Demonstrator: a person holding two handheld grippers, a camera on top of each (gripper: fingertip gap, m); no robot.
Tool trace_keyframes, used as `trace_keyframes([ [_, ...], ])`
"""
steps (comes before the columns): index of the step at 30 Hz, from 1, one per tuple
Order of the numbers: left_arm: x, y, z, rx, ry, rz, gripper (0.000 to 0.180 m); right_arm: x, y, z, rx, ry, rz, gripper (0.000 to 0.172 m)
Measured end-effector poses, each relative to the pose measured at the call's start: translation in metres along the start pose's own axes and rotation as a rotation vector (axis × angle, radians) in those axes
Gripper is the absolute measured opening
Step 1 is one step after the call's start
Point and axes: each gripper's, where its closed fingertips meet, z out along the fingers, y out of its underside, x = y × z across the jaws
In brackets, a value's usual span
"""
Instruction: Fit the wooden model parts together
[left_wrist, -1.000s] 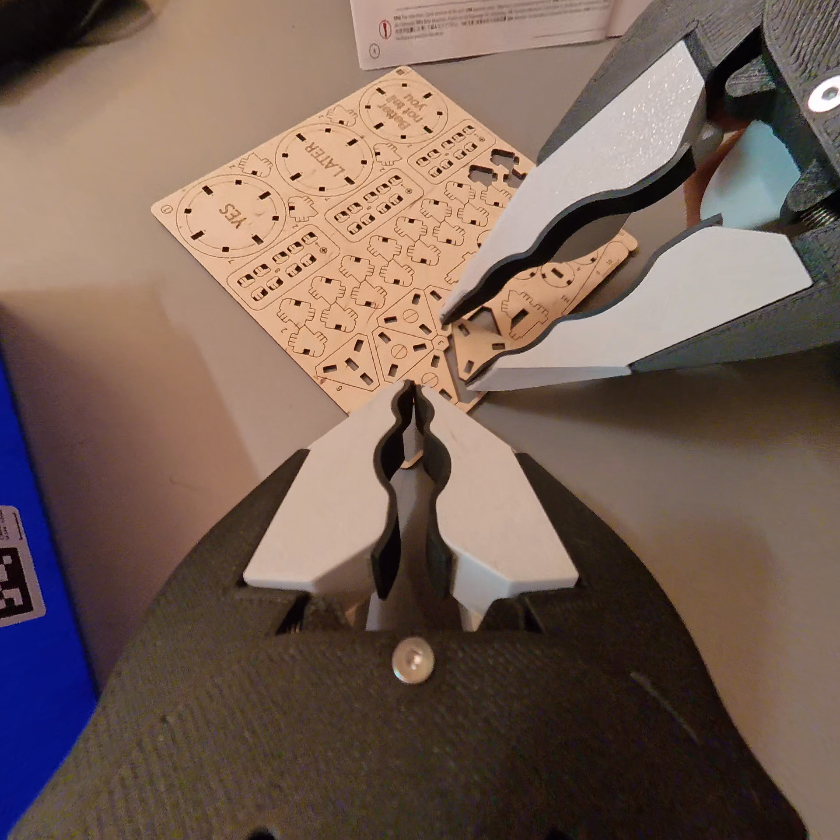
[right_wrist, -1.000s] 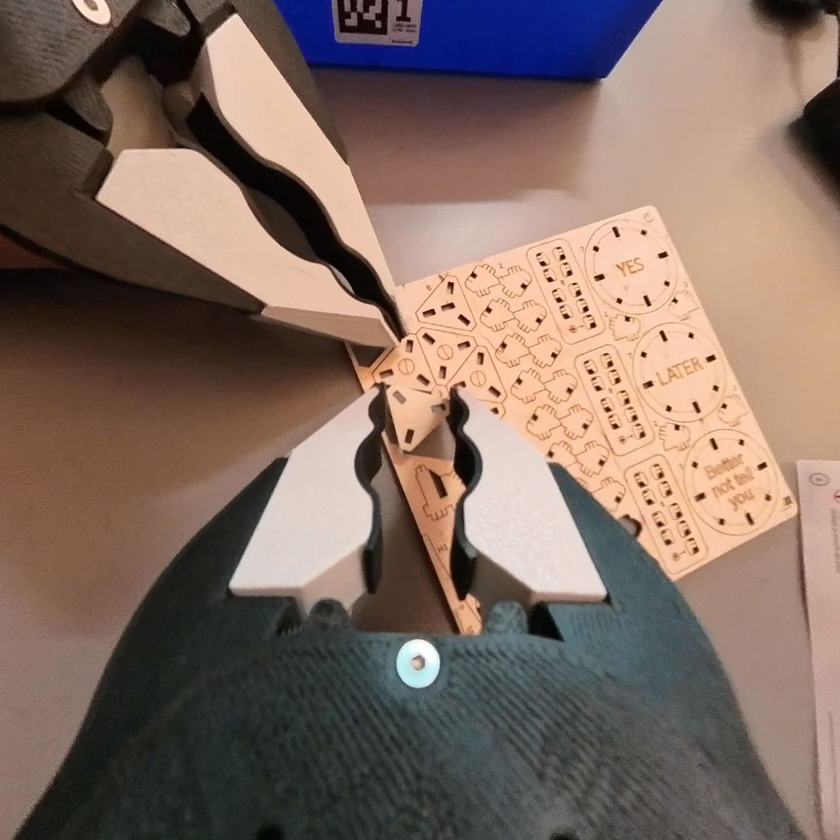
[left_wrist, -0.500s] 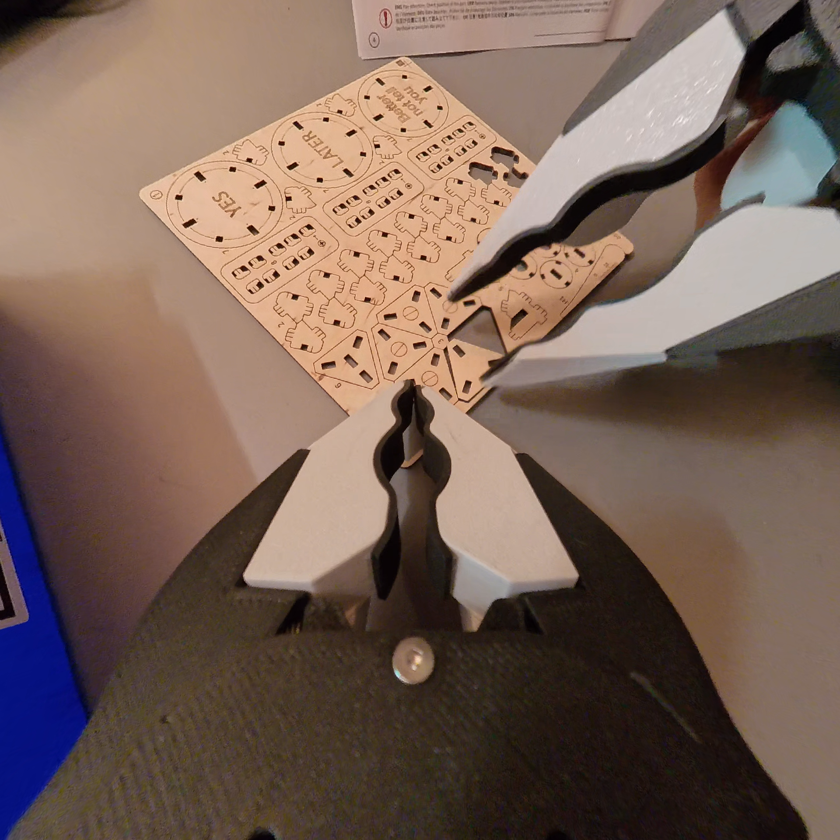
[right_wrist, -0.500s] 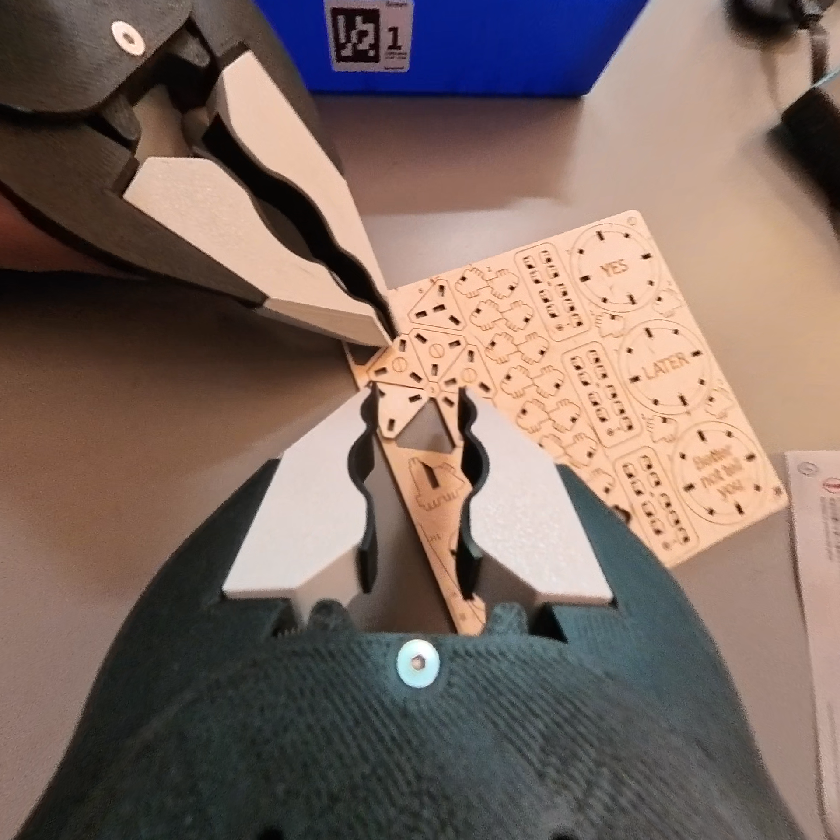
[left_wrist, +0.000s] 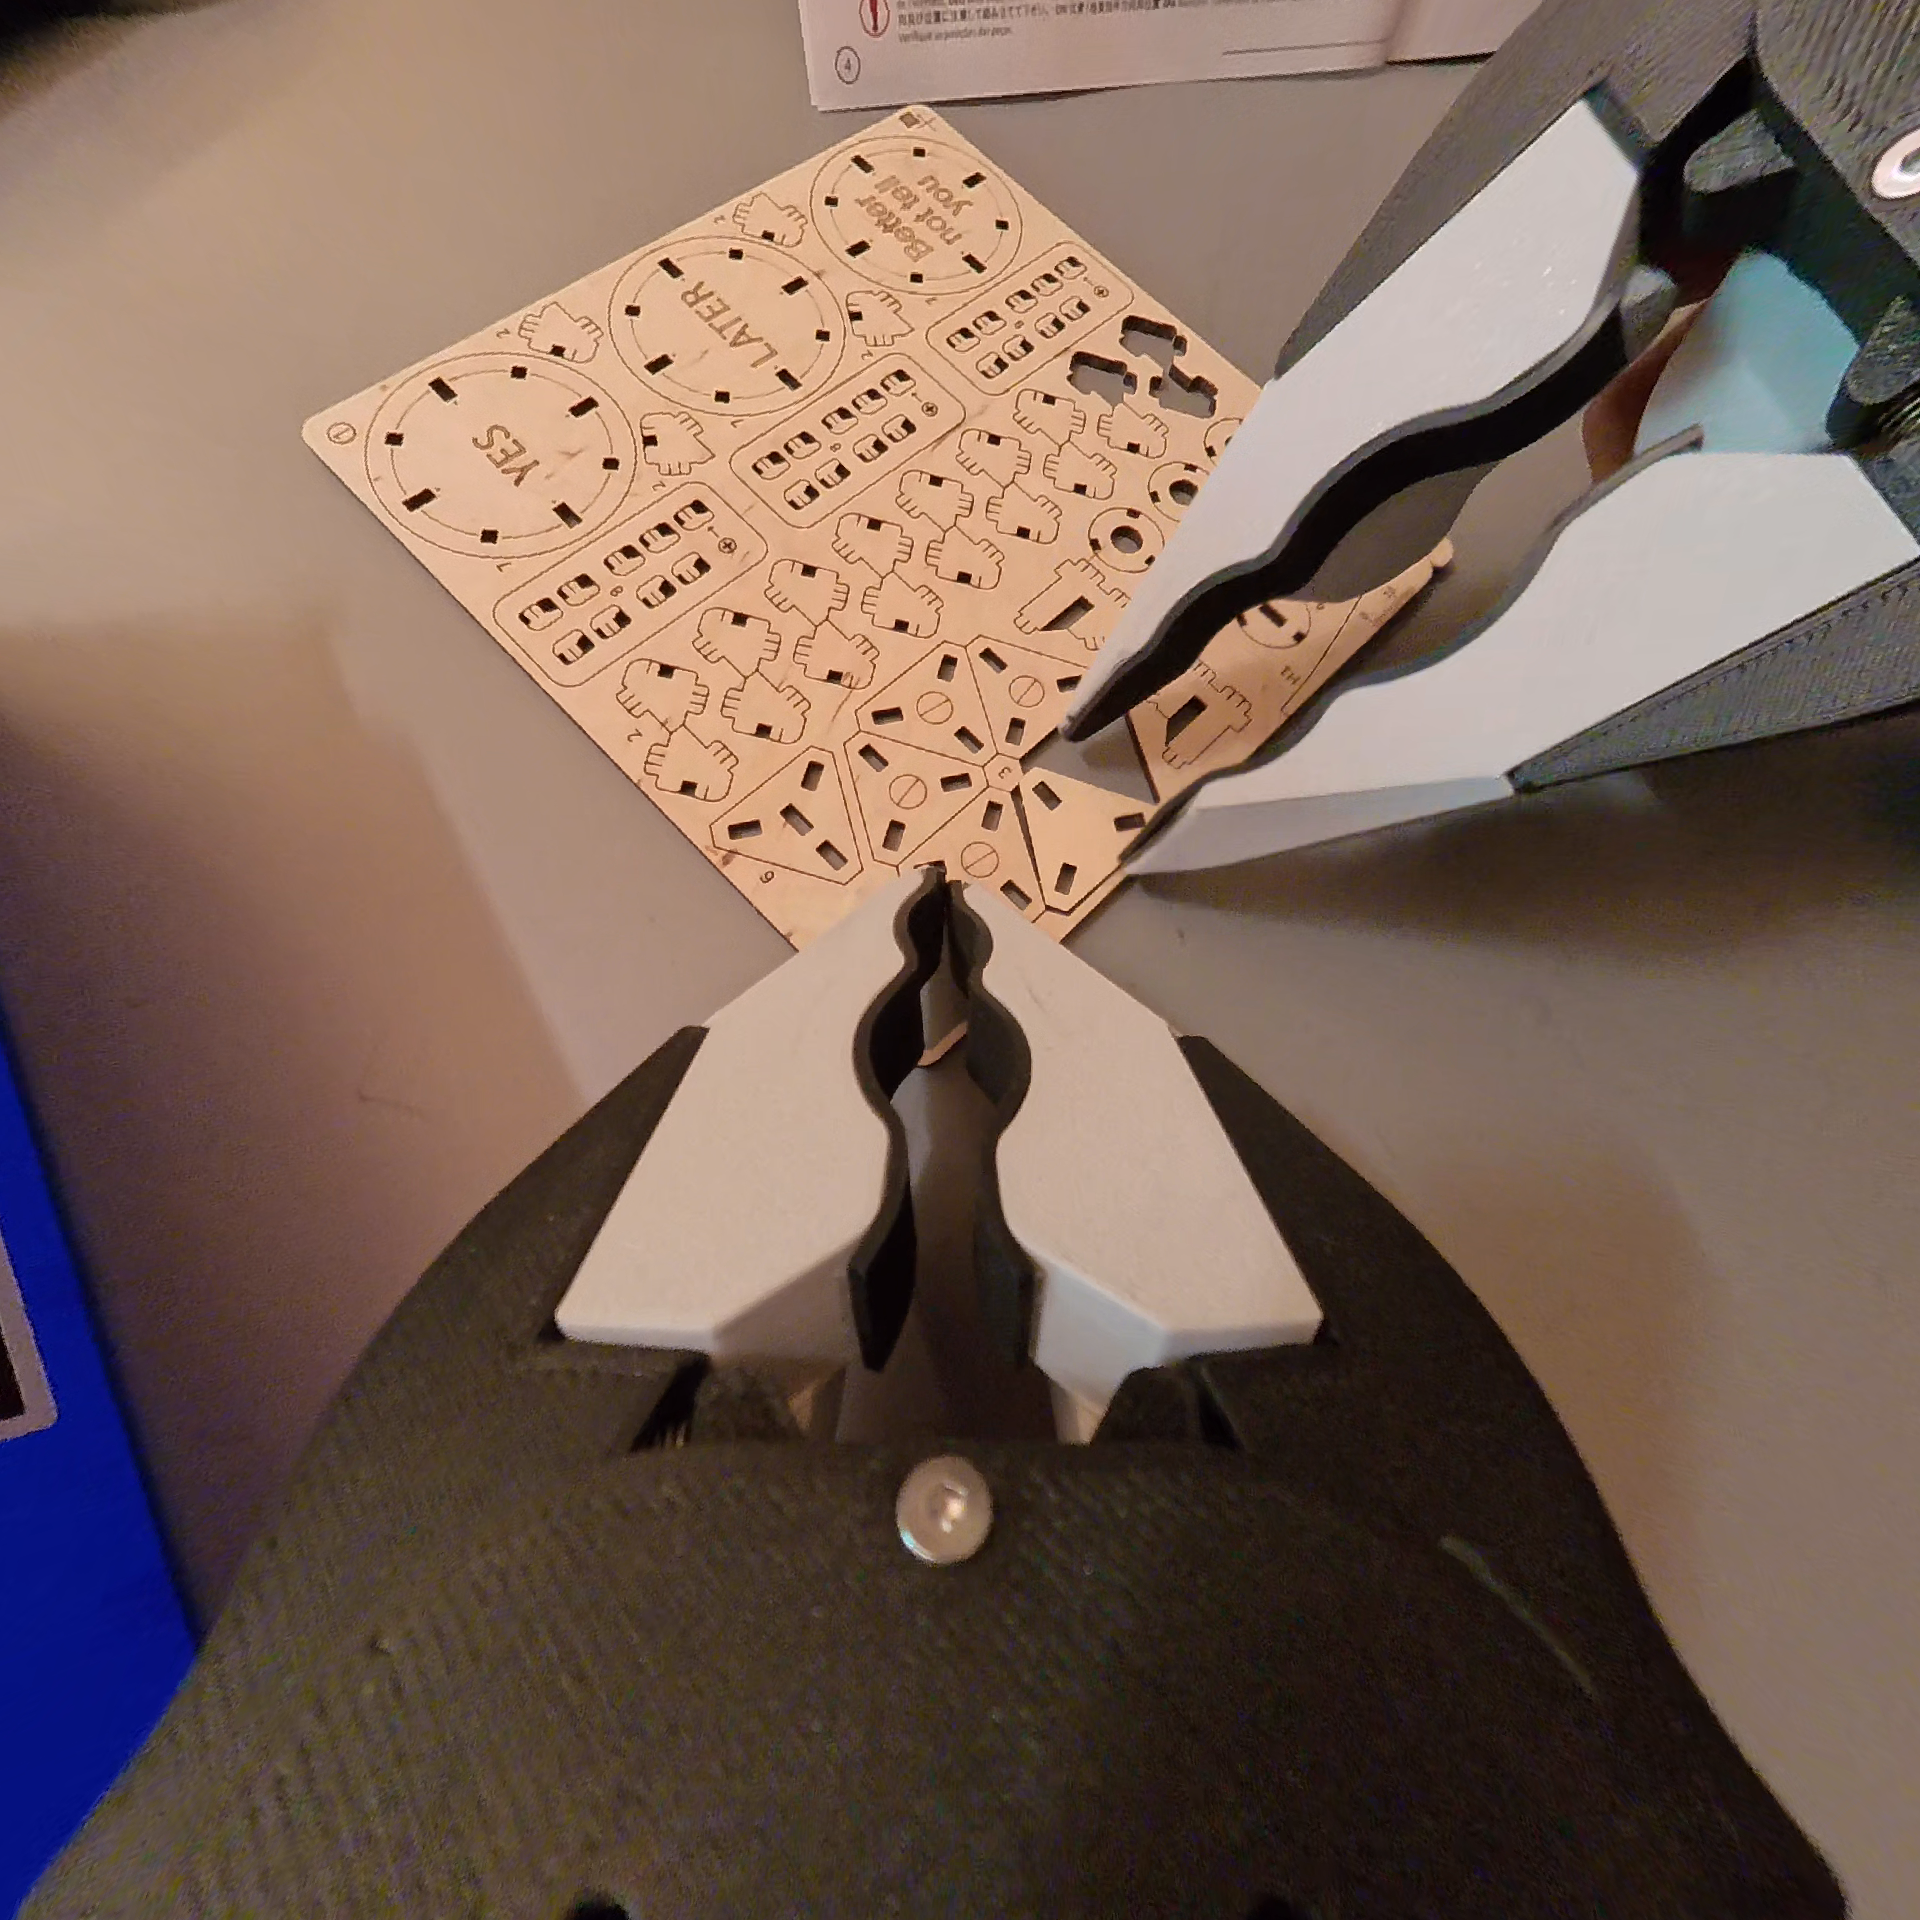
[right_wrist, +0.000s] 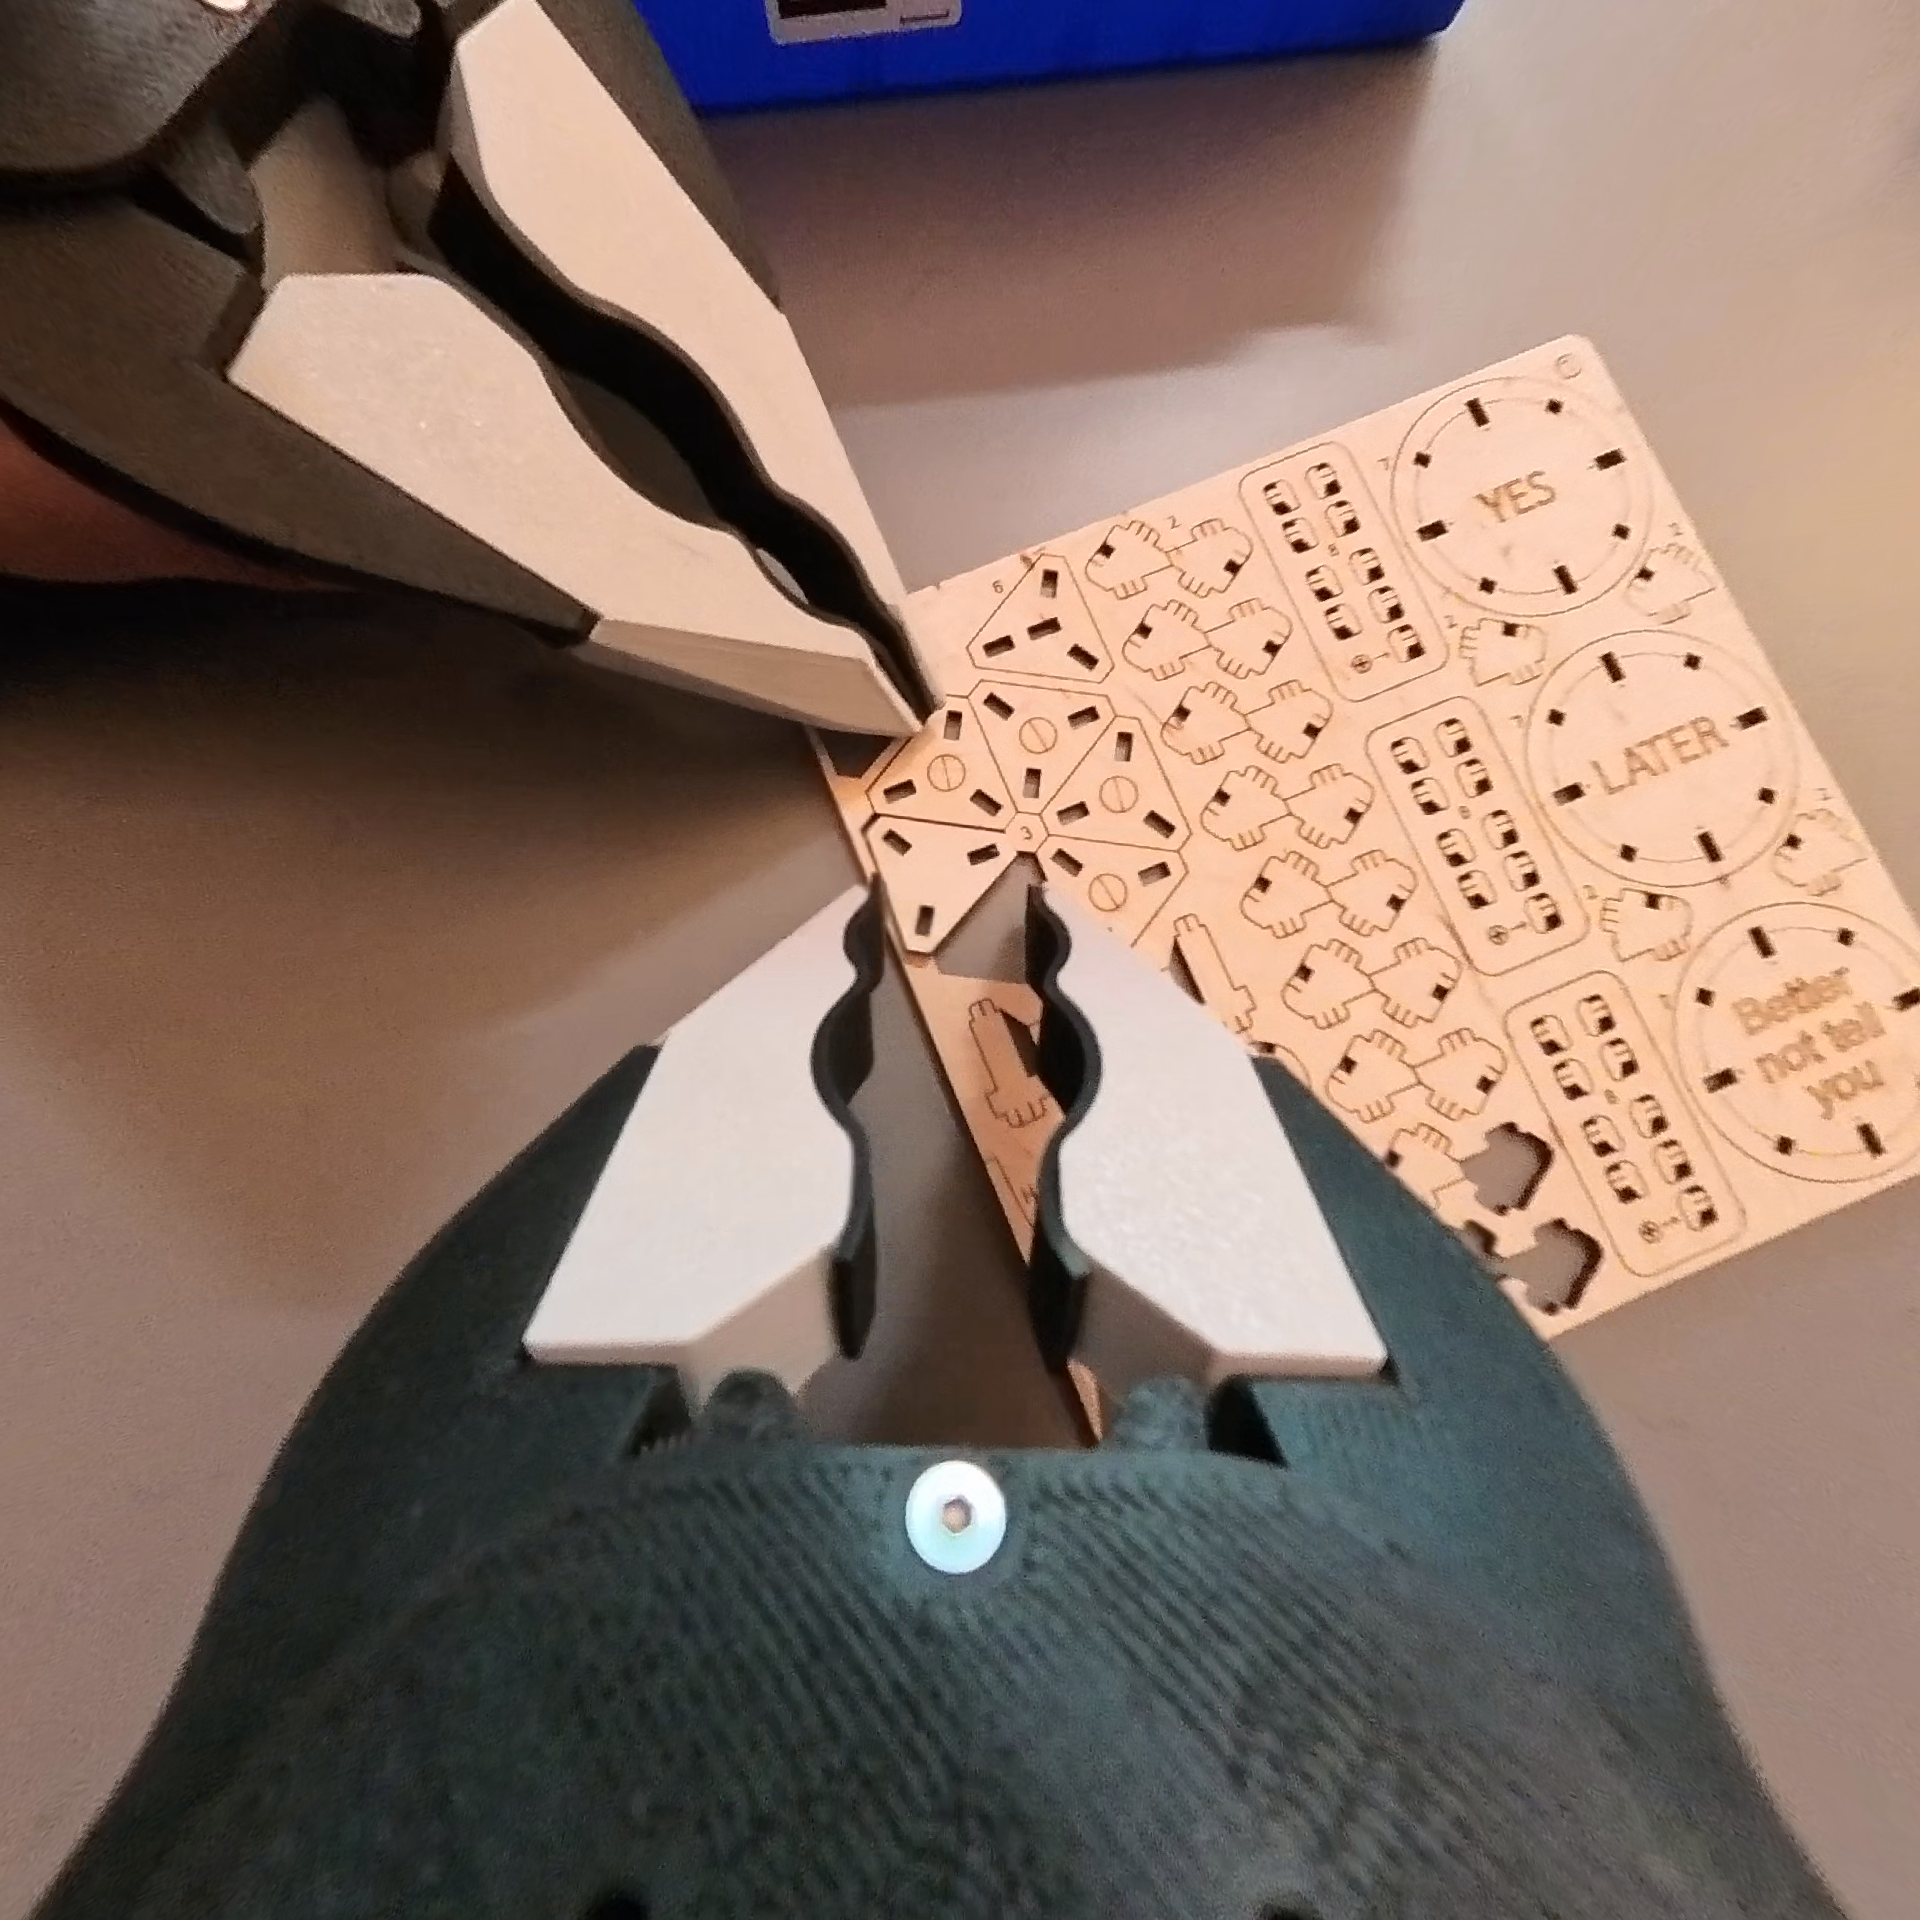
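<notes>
A: Left wrist view: where's the flat pale wooden laser-cut puzzle sheet (left_wrist: 727, 540)?
B: Its near corner sits clamped between the closed left gripper (left_wrist: 943, 891) tips.
A: And the right gripper (right_wrist: 951, 914)?
B: Spread apart, straddling a triangular piece (right_wrist: 930, 883) at the sheet's edge, not pressing it.

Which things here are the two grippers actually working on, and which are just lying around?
In use:
- wooden sheet
- left gripper, jaws shut, tips at the sheet's corner
- right gripper, jaws open around a triangular hole in the sheet

Lying about:
- blue box
- paper leaflet
</notes>
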Motion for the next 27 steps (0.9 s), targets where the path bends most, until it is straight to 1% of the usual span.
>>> trace_keyframes([
  [4, 0.0, 0.0, 0.0, 0.0, 0.003, -0.002, 0.0, -0.003, 0.002, 0.004, -0.001, -0.036, 0.038, 0.031],
  [9, 0.0, 0.0, 0.0, 0.004, 0.003, 0.001, 0.0, -0.004, -0.002, 0.003, 0.019, -0.046, 0.059, 0.016],
  [11, 0.0, -0.003, -0.003, 0.025, 0.001, 0.0, 0.0, -0.002, -0.006, -0.001, 0.046, -0.04, 0.061, 0.014],
  [12, 0.0, -0.004, -0.004, 0.042, 0.001, -0.003, 0.0, -0.001, -0.008, -0.004, 0.06, -0.041, 0.065, 0.009],
  [13, 0.0, -0.006, -0.006, 0.06, 0.008, -0.01, 0.0, 0.0, -0.011, -0.007, 0.076, -0.037, 0.066, 0.001],
  [17, 0.009, -0.021, -0.018, 0.176, 0.111, -0.025, 0.001, 0.006, -0.02, -0.017, 0.132, -0.008, 0.068, 0.001],
  [19, 0.009, -0.023, -0.02, 0.201, 0.152, -0.06, 0.003, 0.008, -0.021, -0.019, 0.137, 0.01, 0.059, 0.001],
  [21, 0.012, -0.026, -0.024, 0.229, 0.224, -0.112, 0.006, 0.011, -0.027, -0.022, 0.169, 0.054, 0.009, 0.001],
  [23, 0.015, -0.031, -0.029, 0.278, 0.301, -0.174, 0.011, 0.01, -0.04, -0.029, 0.236, 0.118, -0.101, 0.0],
  [24, 0.016, -0.033, -0.031, 0.296, 0.327, -0.185, 0.018, 0.007, -0.047, -0.034, 0.271, 0.149, -0.165, 0.001],
  [26, 0.021, -0.039, -0.036, 0.343, 0.344, -0.156, 0.04, 0.005, -0.057, -0.042, 0.312, 0.227, -0.265, 0.0],
  [27, 0.02, -0.042, -0.039, 0.367, 0.315, -0.129, 0.041, 0.005, -0.059, -0.045, 0.32, 0.257, -0.299, 0.0],
])
